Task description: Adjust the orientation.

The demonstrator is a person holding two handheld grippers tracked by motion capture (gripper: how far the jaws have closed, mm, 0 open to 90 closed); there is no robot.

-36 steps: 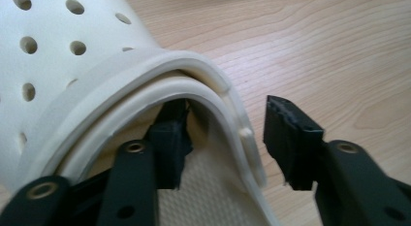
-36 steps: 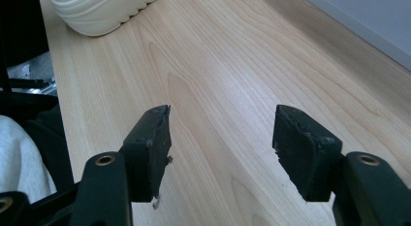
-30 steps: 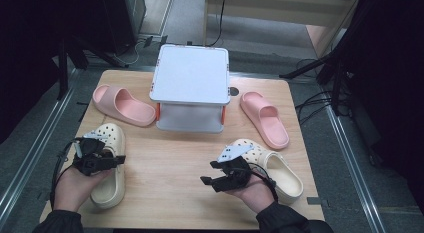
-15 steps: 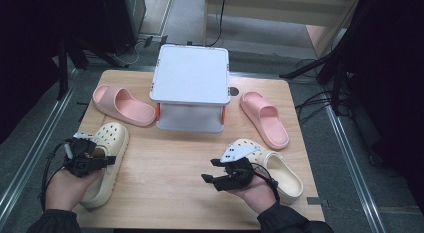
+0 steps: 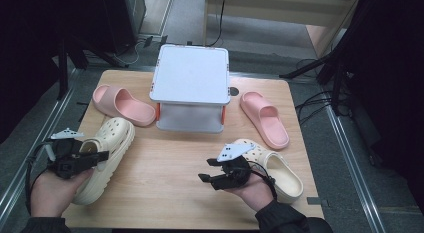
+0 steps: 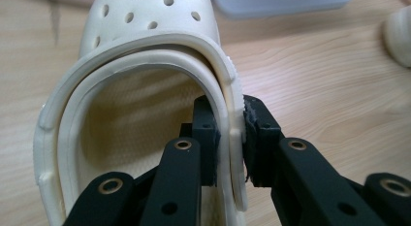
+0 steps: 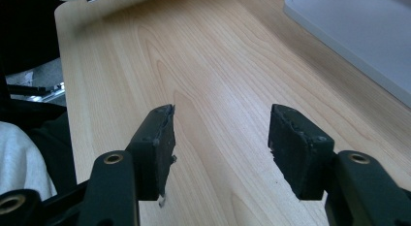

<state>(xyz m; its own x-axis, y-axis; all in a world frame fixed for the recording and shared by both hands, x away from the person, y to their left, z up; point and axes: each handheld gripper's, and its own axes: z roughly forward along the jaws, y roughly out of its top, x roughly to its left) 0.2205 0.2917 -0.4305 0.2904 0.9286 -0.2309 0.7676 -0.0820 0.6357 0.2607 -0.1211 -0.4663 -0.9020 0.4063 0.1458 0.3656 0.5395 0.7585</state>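
Observation:
A cream perforated clog (image 5: 112,138) lies at the table's front left. My left gripper (image 5: 100,156) is shut on it. In the left gripper view its jaws have just been closing and now pinch the clog's side rim (image 6: 228,97), one pad inside and one outside, with the gripper (image 6: 231,138) at the heel opening. The matching cream clog (image 5: 282,173) lies at the front right, just behind my right hand. My right gripper (image 5: 206,170) points left over bare wood. Its jaws (image 7: 220,138) have been closing slightly but stand apart with nothing between them.
A white box-like stand (image 5: 191,80) with orange corners sits at the back middle of the wooden table (image 5: 170,188). One pink slipper (image 5: 122,105) lies to its left, another pink slipper (image 5: 265,118) to its right. Dark floor and black stands surround the table.
My left gripper has closed on the cream clog's rim and the hand has risen slightly with it. The right hand has stayed where it was.

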